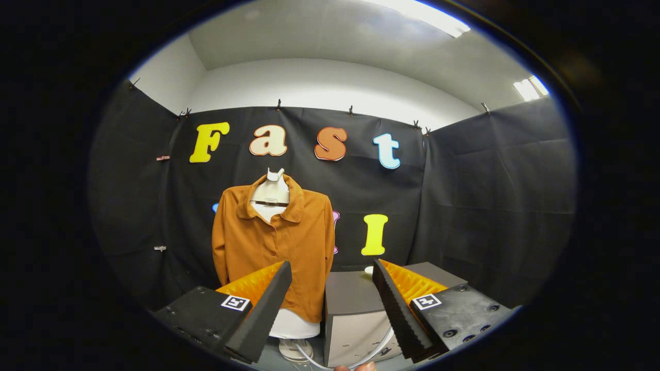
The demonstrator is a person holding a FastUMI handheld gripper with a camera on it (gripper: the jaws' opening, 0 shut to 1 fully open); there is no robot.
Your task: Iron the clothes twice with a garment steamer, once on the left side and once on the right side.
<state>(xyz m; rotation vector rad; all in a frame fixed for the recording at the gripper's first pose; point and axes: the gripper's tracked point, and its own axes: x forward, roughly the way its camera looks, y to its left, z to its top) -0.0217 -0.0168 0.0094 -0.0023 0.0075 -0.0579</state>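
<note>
the single camera rides on the gripper (330, 304) and looks forward along its two spread fingers, level and slightly upward, toward the booth's back wall (464, 206). the orange shirt (276, 242) on its mannequin stand serves as landmark: it stands beyond the fingers, left of centre and some way off, with a grey cabinet (350, 309) just to its right and nearer the lens. the ceiling (330, 41) above the shirt also falls within the wide field.

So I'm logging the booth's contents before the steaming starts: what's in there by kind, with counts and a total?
Shirt: 1, orange-brown, buttoned, on the form
Dress form: 1, white, on a stand
Box: 1, grey, beside the shirt
Hose: 1, white, curving in front of the box
Gripper: 1, fingers open, holding nothing
Total: 5
</note>
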